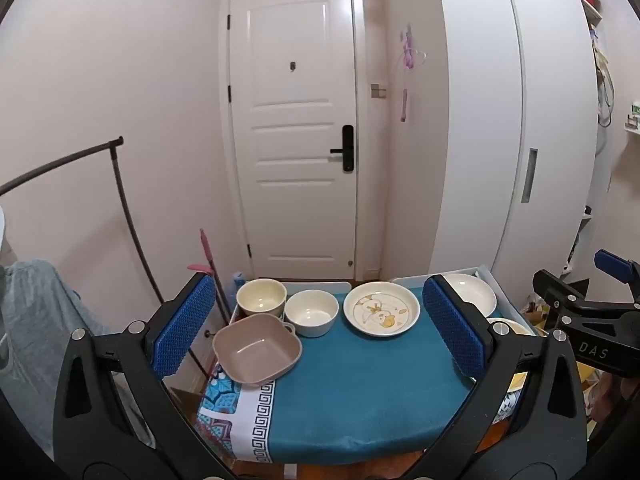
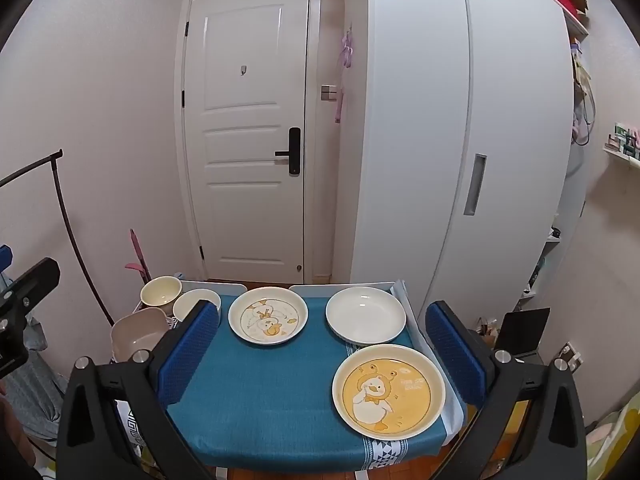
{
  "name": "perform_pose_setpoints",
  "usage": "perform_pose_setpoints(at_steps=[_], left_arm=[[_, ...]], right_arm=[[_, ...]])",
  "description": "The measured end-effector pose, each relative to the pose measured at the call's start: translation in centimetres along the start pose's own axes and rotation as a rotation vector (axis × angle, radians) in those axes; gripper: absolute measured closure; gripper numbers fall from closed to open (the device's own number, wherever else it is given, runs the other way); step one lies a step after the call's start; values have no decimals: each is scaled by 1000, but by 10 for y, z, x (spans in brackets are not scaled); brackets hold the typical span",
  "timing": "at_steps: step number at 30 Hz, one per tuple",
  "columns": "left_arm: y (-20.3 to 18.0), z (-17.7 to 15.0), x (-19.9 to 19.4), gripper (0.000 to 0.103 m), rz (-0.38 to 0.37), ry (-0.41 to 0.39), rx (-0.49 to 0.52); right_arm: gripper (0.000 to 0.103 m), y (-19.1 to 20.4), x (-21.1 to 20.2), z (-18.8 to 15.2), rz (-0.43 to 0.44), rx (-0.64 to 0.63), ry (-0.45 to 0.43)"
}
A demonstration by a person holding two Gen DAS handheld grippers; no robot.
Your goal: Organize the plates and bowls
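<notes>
On the blue-clothed table (image 1: 360,392) (image 2: 260,408) stand a cream bowl (image 1: 261,297) (image 2: 160,290), a white bowl (image 1: 311,313) (image 2: 193,303) and a square tan bowl (image 1: 257,348) (image 2: 138,334) at the left. A white duck plate (image 1: 381,309) (image 2: 268,315) sits mid-back, a plain white plate (image 2: 365,315) (image 1: 472,292) back right, and a yellow duck plate (image 2: 389,391) front right. My left gripper (image 1: 320,328) and right gripper (image 2: 324,354) are both open and empty, held above the table's near side.
A white door (image 1: 296,128) and a tall white cabinet (image 2: 452,140) stand behind the table. A dark clothes rack (image 1: 120,208) with grey cloth is at the left. Shelves and clutter are at the right (image 2: 624,148).
</notes>
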State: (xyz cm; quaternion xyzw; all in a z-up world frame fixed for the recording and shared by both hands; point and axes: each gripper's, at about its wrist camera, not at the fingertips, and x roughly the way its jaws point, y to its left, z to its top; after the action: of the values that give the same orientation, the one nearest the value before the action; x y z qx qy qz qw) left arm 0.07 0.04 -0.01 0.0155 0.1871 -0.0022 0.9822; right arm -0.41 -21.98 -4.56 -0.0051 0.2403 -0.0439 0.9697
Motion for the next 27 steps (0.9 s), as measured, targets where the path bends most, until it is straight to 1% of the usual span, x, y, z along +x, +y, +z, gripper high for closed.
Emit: perform_pose_setpoints(at_steps=[7,10,14,21,24,27], left_arm=[[2,-2,3,0,-3,7,-3],[-4,1,4,0,2,11,0],[-1,-3,9,0,4,4,-5],[3,-1,15,0,0,23,-5],[3,-1,14,0,0,-2,-2],[3,-1,14,0,-1,8,-4]], right_arm=[[0,3,6,0,-3,-3,8],[0,3,8,3,-5,-2,13],[0,3,10,5,-7,-6,19],[0,2,13,7,-12,-1,25],[0,2,13,7,-11,-3,25],[0,2,13,7,-12,-2,25]])
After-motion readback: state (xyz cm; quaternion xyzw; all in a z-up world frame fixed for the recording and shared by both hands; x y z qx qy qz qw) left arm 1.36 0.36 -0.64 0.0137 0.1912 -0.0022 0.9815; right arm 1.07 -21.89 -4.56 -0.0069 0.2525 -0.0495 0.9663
